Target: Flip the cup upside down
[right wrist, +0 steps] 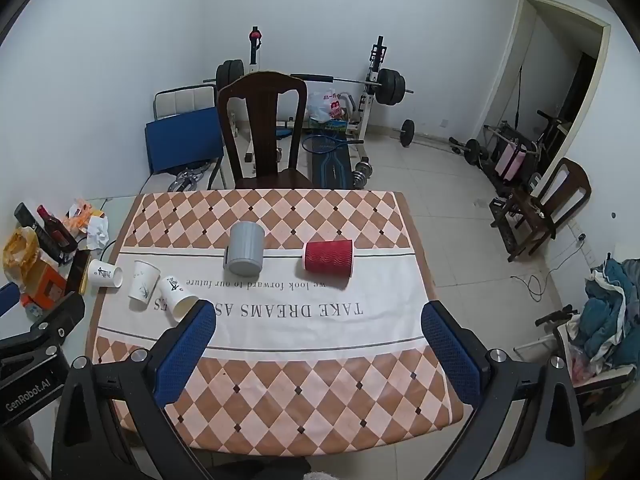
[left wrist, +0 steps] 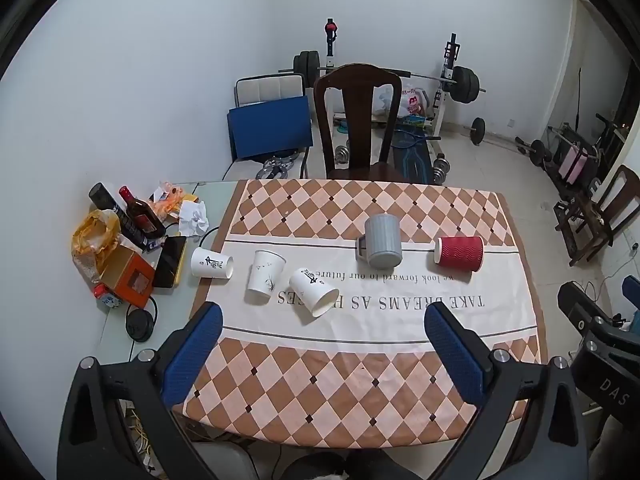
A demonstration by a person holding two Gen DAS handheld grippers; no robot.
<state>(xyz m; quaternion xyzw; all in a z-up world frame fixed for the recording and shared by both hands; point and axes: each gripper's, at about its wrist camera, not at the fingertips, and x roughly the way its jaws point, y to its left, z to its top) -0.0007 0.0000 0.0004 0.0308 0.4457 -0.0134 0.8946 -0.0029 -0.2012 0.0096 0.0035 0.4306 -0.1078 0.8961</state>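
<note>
A grey ribbed mug [left wrist: 381, 243] [right wrist: 246, 253] stands upside down mid-table. A red ribbed paper cup [left wrist: 459, 254] [right wrist: 329, 257] lies on its side to its right. One white paper cup [left wrist: 265, 277] [right wrist: 143, 285] stands upright; two more white cups [left wrist: 314, 291] [left wrist: 211, 263] lie on their sides beside it. My left gripper [left wrist: 324, 320] is open and empty above the near table, short of the cups. My right gripper [right wrist: 320, 316] is open and empty, also over the near table.
A checked tablecloth [left wrist: 320, 380] covers the table. Clutter sits at the left edge: a bottle [left wrist: 140, 212], an orange box [left wrist: 128, 278], bags, tissue. A wooden chair [left wrist: 358, 120] stands behind the table. Weights and a bench fill the far room.
</note>
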